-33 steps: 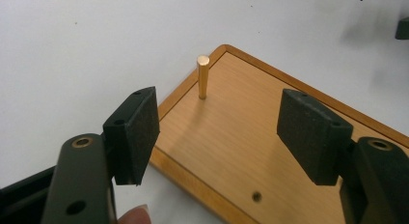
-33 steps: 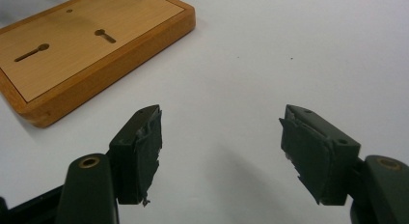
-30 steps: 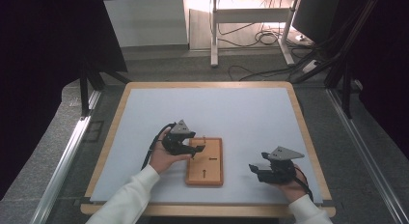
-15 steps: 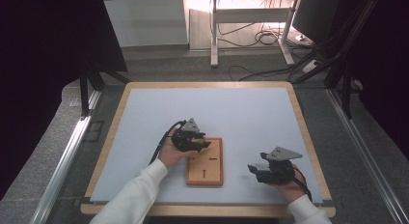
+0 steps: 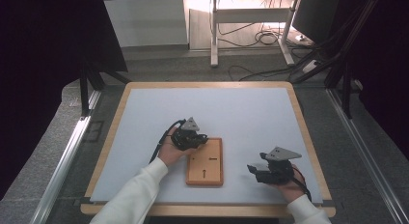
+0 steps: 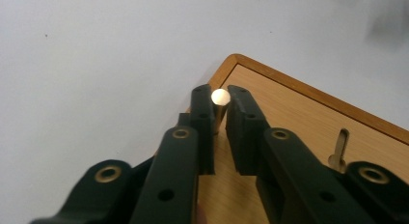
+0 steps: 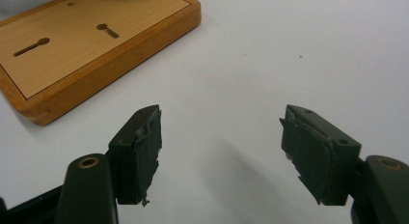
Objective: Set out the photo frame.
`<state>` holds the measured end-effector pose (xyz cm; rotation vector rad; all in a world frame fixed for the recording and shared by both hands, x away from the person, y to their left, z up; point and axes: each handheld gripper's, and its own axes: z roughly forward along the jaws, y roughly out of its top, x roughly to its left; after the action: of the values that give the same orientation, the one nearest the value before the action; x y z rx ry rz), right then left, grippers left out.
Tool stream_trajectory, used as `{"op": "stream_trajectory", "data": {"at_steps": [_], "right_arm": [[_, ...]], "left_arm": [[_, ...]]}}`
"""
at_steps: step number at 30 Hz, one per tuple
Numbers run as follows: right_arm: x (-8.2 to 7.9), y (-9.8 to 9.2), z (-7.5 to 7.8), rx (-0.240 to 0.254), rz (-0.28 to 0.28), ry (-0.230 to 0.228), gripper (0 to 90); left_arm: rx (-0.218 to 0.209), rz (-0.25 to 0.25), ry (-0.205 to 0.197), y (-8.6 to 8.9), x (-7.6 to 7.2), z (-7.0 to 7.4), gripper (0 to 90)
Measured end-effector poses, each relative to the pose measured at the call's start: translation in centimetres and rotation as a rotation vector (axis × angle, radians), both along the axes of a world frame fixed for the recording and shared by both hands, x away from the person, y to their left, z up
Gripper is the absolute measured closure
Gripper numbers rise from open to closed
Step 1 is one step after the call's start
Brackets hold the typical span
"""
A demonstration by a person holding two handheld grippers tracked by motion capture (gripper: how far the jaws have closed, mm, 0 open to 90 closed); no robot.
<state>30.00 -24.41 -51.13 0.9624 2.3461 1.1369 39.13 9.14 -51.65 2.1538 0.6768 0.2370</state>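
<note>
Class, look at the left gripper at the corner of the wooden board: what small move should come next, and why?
Probably a gentle straight lift. The left gripper has just been closing and its jaws now sit on either side of the small round-topped peg standing near the corner of the wooden board. The right gripper waits open over the mat.

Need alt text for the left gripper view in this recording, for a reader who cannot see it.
The left gripper has its two black jaws closed around a small upright peg with a pale rounded top, at the corner of a wooden board. The board lies on a pale grey table surface, with a keyhole-shaped slot cut into it.
</note>
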Motion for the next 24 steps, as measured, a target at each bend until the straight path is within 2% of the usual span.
{"op": "stream_trajectory", "data": {"at_steps": [4, 8, 10, 11, 16, 23, 24], "right_arm": [[-0.1, 0.3, 0.1, 0.004, 0.012, -0.024, 30.4], [-0.5, 0.9, 0.3, -0.004, 0.055, -0.051, 30.1], [-0.6, 1.2, 0.2, -0.022, 0.074, -0.06, 29.7], [-0.8, 1.6, 0.2, -0.044, 0.086, -0.071, 29.0], [-1.4, 2.6, 0.3, -0.082, 0.124, -0.102, 27.8], [-1.7, 3.6, 0.2, -0.094, 0.162, -0.109, 27.3], [-1.8, 3.7, 0.2, -0.094, 0.168, -0.111, 27.3]], "left_arm": [[-0.015, -0.017, 0.018, 0.2, 0.4, -0.1, 84.7], [-0.017, -0.03, 0.033, 0.3, 0.7, 0.0, 84.8], [-0.008, -0.041, 0.038, 0.4, 0.8, 0.1, 84.8], [-0.025, -0.04, 0.051, 0.4, 0.9, 0.0, 84.6], [-0.029, -0.05, 0.068, 0.5, 1.1, 0.0, 84.2], [-0.039, -0.061, 0.089, 0.6, 1.4, 0.0, 83.8], [-0.029, -0.069, 0.09, 0.7, 1.5, 0.0, 83.7]]}}
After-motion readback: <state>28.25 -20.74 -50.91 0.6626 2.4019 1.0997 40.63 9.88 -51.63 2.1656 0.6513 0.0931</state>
